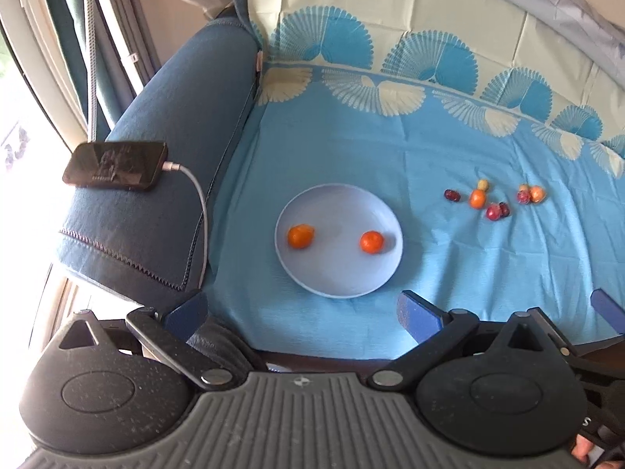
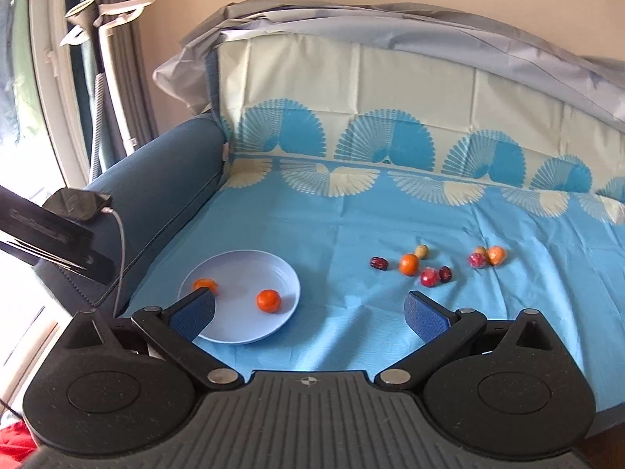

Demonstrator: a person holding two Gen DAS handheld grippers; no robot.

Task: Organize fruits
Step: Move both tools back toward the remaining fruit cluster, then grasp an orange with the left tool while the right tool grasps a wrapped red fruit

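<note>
At the left edge of the sofa seat, a phone (image 1: 116, 165) lies charging on the armrest (image 1: 164, 179), its cable (image 1: 199, 211) trailing down beside the seat. Next comes the pale blue plate (image 1: 338, 285), near the seat's front edge, holding two oranges, one (image 1: 300, 236) toward its left side and one (image 1: 371, 241) toward its right. Further right, loose on the blue cloth (image 1: 351, 148), sit the unsorted fruits: a dark date (image 2: 378, 263), a third orange (image 2: 409, 264), a red fruit (image 2: 428, 276) and a small cluster (image 2: 486, 256) beyond.

The left tongs (image 1: 300, 312) and right tongs (image 2: 310, 312) both stand wide apart and hold nothing.

The risk, as I judge it: the small round fruits could roll on the soft cloth (it yields and creases) if nudged off-centre, and a careless drop could knock the plate's oranges loose.
</note>
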